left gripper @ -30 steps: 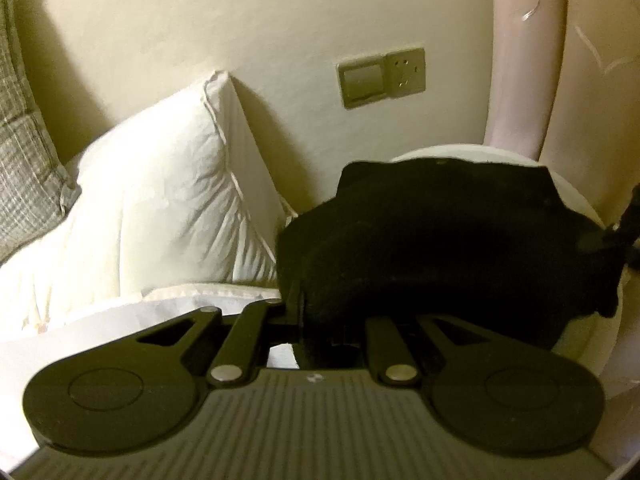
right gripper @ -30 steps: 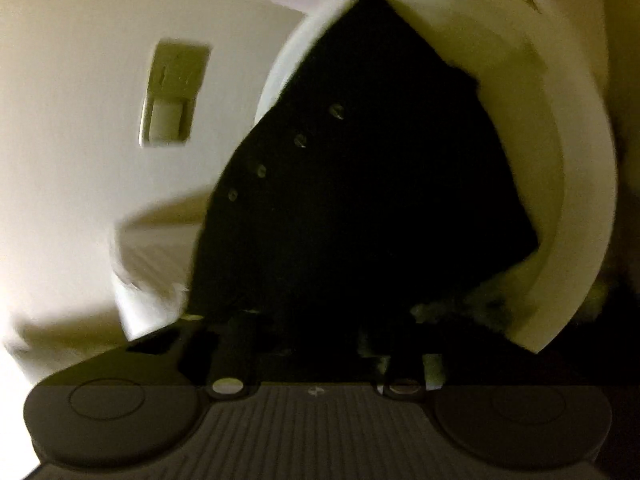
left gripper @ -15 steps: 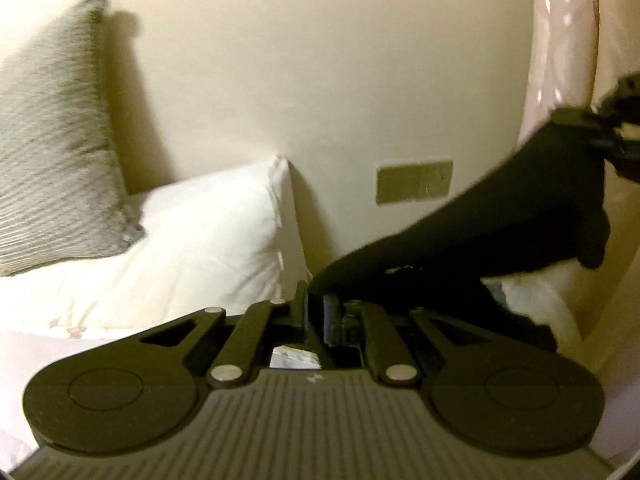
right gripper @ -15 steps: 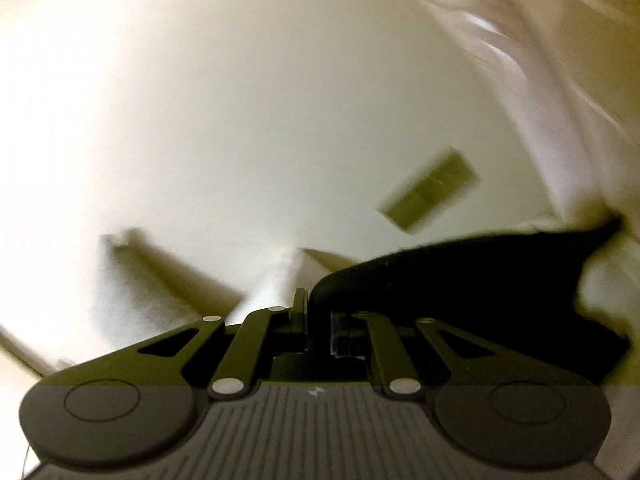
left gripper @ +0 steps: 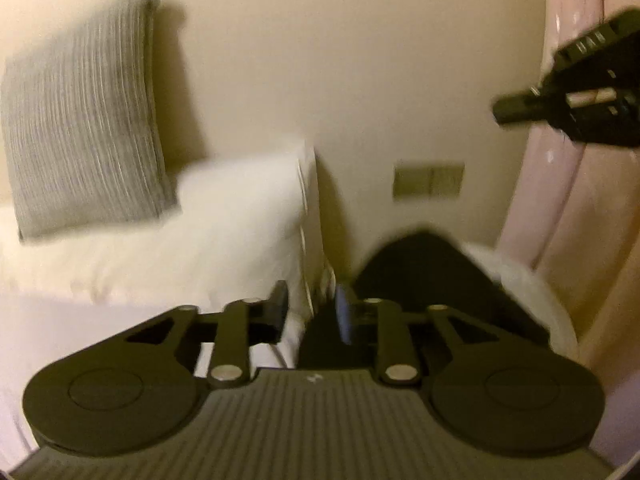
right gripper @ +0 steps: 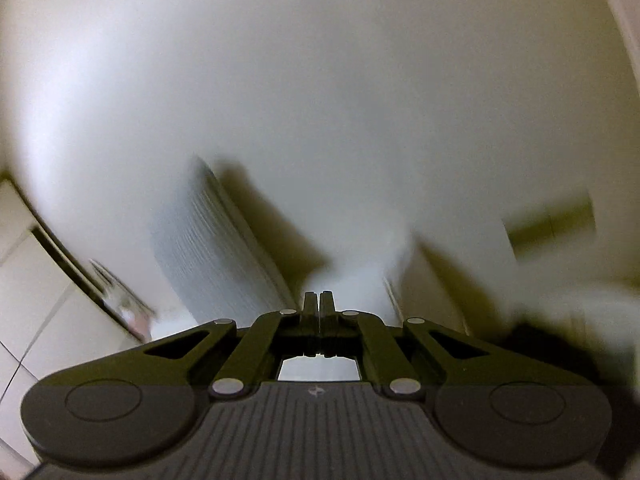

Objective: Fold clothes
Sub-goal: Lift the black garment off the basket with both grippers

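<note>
A black garment (left gripper: 432,280) lies in a heap on the white bed, just beyond and right of my left gripper (left gripper: 310,312), which is open and holds nothing. My right gripper (right gripper: 319,304) is shut and empty, raised and pointing at the wall; it also shows in the left wrist view (left gripper: 508,110) at the upper right, high above the garment. A dark edge of the garment (right gripper: 560,344) shows blurred at the lower right of the right wrist view.
A white pillow (left gripper: 224,224) and a grey striped cushion (left gripper: 84,120) lean on the cream wall. A switch plate (left gripper: 430,180) is on the wall. A pink curtain (left gripper: 568,208) hangs at the right. The white bedsheet (left gripper: 80,320) spreads to the left.
Both grippers let go of the black garment, which dropped onto the bed. My left gripper opened. My right gripper rose and swung left, shut and empty.
</note>
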The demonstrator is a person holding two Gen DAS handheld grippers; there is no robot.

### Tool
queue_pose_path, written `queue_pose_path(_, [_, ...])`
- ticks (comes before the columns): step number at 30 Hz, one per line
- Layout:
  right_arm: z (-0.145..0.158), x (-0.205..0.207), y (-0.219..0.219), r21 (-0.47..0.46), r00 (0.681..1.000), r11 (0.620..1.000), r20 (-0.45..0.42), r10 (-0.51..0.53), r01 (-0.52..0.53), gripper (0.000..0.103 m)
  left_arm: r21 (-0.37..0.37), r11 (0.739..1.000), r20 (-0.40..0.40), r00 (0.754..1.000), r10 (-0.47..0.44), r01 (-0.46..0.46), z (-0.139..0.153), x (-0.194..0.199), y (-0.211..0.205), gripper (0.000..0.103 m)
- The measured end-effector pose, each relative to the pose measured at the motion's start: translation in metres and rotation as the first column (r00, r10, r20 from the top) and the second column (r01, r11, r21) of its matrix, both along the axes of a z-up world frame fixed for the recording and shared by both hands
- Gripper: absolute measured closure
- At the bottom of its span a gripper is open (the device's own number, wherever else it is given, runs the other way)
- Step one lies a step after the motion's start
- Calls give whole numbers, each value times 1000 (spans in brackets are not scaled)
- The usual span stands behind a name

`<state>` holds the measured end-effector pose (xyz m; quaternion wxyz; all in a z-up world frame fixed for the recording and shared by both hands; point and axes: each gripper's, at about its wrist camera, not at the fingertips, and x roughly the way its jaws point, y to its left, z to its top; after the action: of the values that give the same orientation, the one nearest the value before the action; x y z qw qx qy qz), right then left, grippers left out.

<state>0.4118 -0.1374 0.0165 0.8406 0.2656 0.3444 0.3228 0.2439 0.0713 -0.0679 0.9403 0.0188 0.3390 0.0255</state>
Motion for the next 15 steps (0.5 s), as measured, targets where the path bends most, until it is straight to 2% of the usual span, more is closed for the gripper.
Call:
queue_pose_path(2, [-33,-6,-10,-44,992,999,-125,-23,18,81,-8,1000,-71,997,-9,9,-24,-4,-4,76])
queue_pose_path(3, [-49,-10,-15,-70,983,997,-181,-31,19,77,-5,1000,-96,995,-19,19,-34,-7,-6,73])
queue_pose_path(4, [-66,-14,-20,-96,971,995,-235,-41,18,75,8,1000,-121,992,-24,25,-45,-10,-6,68])
queue_pose_path(6, [-94,-26,-27,-124,940,992,-339,-48,6,72,19,1000,-173,985,-20,24,-67,-13,-5,64])
queue_pose_path(9, [-133,-43,-34,34,859,999,-512,-6,26,54,-5,1000,-217,976,-7,6,-95,-13,4,64])
queue_pose_path(11, [-159,-65,-37,128,803,990,-595,32,55,30,-10,1000,-236,972,3,-6,-106,-10,6,64])
queue_pose_path(12, [-169,-71,-33,158,784,985,-619,44,69,28,-9,1000,-242,970,5,-7,-109,-8,7,64])
queue_pose_path(15, [-205,-78,-22,170,721,979,-691,39,111,28,0,1000,-254,967,0,0,-116,-5,7,63])
